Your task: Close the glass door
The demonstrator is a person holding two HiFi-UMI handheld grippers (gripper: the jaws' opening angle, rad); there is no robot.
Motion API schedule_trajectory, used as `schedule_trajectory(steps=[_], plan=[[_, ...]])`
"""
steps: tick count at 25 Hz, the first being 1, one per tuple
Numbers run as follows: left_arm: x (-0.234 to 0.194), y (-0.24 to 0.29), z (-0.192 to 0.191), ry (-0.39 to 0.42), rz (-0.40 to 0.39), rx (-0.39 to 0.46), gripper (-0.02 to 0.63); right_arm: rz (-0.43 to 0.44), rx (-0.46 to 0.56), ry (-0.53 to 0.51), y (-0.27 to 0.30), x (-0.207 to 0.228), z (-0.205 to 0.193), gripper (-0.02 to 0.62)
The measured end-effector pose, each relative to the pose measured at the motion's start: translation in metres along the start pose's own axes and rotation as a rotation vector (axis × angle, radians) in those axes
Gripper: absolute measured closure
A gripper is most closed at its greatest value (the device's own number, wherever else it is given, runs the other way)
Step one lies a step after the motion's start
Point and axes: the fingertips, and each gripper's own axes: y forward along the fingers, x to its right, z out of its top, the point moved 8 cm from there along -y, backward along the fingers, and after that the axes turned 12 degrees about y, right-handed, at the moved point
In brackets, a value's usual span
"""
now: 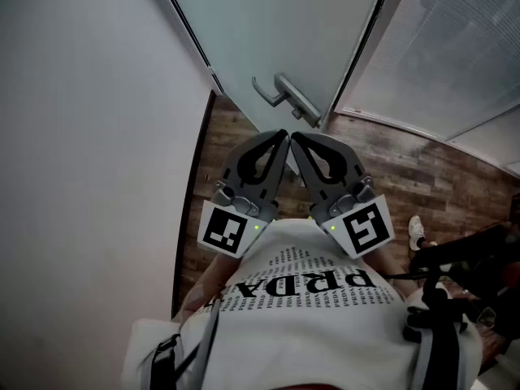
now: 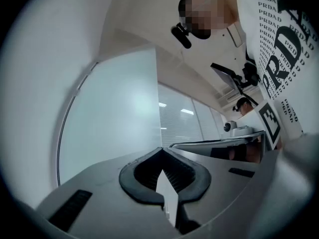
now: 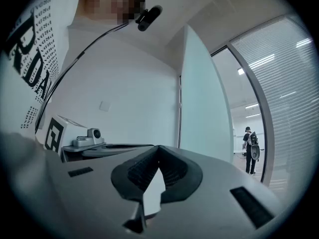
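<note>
The glass door [image 1: 276, 23] stands ajar from its frame, its handle [image 1: 284, 96] just ahead of the left hand-held gripper [image 1: 283, 136] and right hand-held gripper [image 1: 296, 139], both pinched together and empty, so the closing looks still to be done.

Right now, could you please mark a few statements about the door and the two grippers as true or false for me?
1. The left gripper and the right gripper are both shut with nothing between them. True.
2. The left gripper is clamped on the door handle. False: the handle lies ahead of both grippers and neither touches it.
3. The floor is made of wood planks. True.
4. The glass door is fully closed. False: it stands open, and the right gripper view shows an open gap beside its edge.
</note>
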Motion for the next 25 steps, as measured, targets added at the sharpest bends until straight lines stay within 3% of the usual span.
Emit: schedule_trajectory(steps=[10,17,25], plan=[[0.003,-0.002,0.000,-0.029,0.040,0.005,0.611,0.032,-0.045,-0.014,0.000,0.001,0.003,0.598],[0.004,0.000,0.000,-0.038,0.002,-0.018,0.611,0.019,-0.016,0.022,-0.002,0.002,0.004,0.598],[0.006,-0.010,0.000,-0.071,-0.022,-0.037,0.611,-0.145,-0.002,-0.051,-0.005,0.020,0.015,0.597]])
